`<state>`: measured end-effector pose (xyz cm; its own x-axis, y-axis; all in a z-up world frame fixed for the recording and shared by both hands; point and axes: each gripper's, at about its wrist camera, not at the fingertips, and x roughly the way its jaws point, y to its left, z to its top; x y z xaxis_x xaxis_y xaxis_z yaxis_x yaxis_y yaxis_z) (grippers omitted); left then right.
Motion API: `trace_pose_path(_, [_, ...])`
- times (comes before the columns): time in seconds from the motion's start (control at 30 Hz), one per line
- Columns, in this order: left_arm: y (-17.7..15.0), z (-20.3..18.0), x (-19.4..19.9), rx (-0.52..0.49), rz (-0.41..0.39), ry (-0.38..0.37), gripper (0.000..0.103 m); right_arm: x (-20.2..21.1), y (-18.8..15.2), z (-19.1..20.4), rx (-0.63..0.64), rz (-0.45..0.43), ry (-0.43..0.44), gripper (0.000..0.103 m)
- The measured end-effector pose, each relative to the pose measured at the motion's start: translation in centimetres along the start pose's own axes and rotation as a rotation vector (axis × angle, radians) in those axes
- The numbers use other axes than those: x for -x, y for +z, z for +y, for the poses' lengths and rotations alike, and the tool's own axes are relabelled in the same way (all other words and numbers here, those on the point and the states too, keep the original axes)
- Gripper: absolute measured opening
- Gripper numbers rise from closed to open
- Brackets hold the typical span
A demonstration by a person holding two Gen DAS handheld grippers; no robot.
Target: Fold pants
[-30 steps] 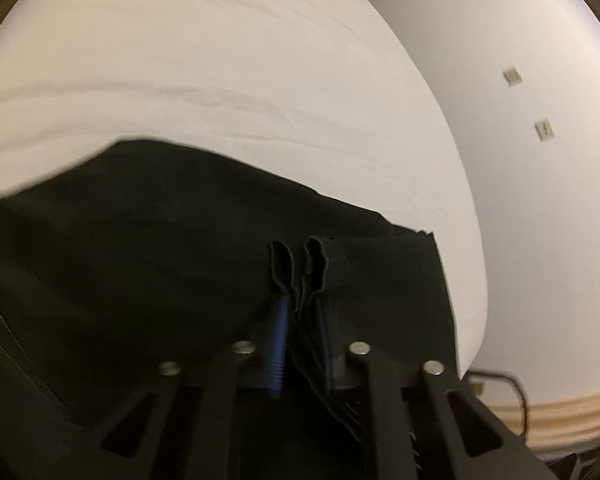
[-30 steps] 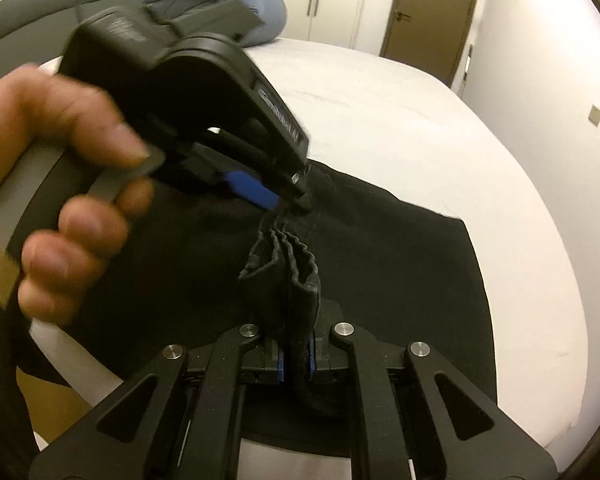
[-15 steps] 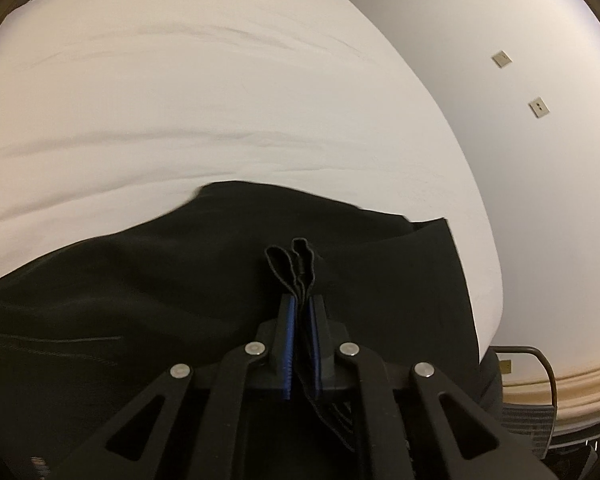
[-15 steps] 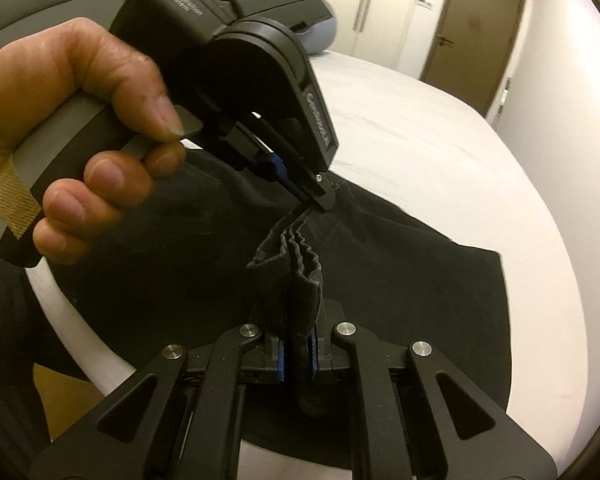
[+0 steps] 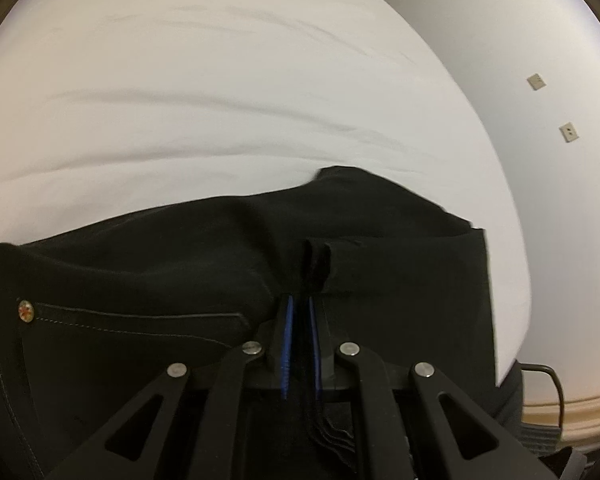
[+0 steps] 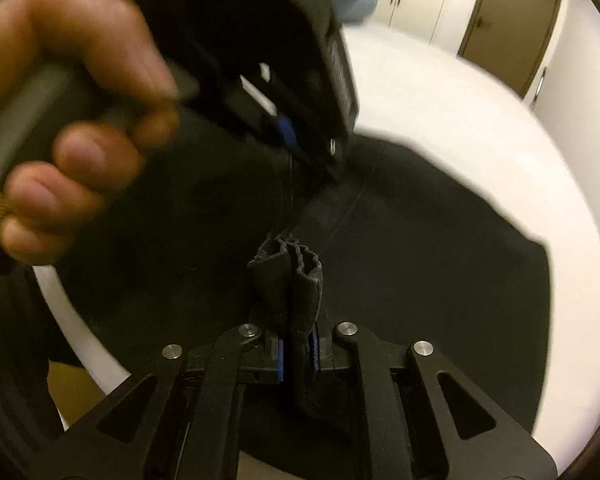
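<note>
Both black two-finger grippers are clamped on bunched folds of the black denim pants (image 5: pixel 380 280) spread near the corner of the wide white bed sheet (image 5: pixel 220 100), left gripper (image 5: pixel 300 308) and right gripper (image 6: pixel 298 336) close together, bare sheet stretching beyond the pants' far edge.

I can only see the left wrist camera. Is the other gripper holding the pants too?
Observer: Yes. The right gripper is shut on a bunched fold of the black pants.
Child: Where is my gripper from over there?
Observer: The left gripper is up ahead, blurred, with its tip at the cloth.
Child: Can you see who holds it?
Observer: Only a hand, wrapped around its grey handle.
</note>
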<state>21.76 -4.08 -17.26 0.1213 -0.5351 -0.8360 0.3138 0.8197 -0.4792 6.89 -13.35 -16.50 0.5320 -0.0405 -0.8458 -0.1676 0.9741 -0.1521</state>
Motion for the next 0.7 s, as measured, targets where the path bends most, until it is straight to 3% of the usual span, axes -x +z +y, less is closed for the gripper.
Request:
trace_pose_path(0.07, [-0.4, 0.2, 0.7, -0.002, -0.023, 0.030, 0.017, 0.1, -0.2, -0.2, -0.029, -0.012, 0.018, 0.018])
trace_pose_path(0.13, [-0.7, -0.2, 2.2, -0.027, -0.079, 0.094, 0.035, 0.9, -0.3, -0.9, -0.066, -0.012, 0.098, 0.046])
trace_pose_path(0.17, [-0.9, -0.7, 3.1, -0.052, -0.111, 0.136, 0.040, 1.4, -0.6, -1.4, -0.087, -0.014, 0.150, 0.067])
trace_pose_path(0.2, [-1.1, -1.6, 4.0, -0.089, -0.150, 0.181, 0.047, 2.4, -1.0, -2.0, -0.112, -0.032, 0.208, 0.068])
trace_pose_path(0.37, [-3.6, -5.9, 4.5, -0.246, -0.206, 0.285, 0.048, 6.7, -3.6, -8.3, -0.331, -0.086, 0.374, 0.067])
trace_pose_path(0.43, [-5.7, -7.3, 2.9, -0.283, -0.177, 0.293, 0.048, 7.0, -4.7, -13.8, -0.468, -0.096, 0.417, 0.056])
trace_pose_path(0.47, [-6.3, -7.7, 2.2, -0.290, -0.161, 0.296, 0.048, 6.6, -5.2, -16.2, -0.509, -0.100, 0.427, 0.047])
trace_pose_path(0.57, [-8.7, -8.3, -0.8, -0.291, -0.103, 0.330, 0.049, 4.1, -6.2, -23.5, -0.694, -0.086, 0.569, 0.035])
trace_pose_path(0.6, [-9.6, -8.6, -0.7, -0.294, -0.141, 0.354, 0.049, 2.7, -6.1, -25.3, -0.728, -0.068, 0.594, 0.034])
trace_pose_path(0.7, [-10.3, -8.0, -0.3, -0.205, -0.147, 0.342, 0.051, -0.9, -5.2, -29.0, -0.798, -0.048, 0.685, 0.034])
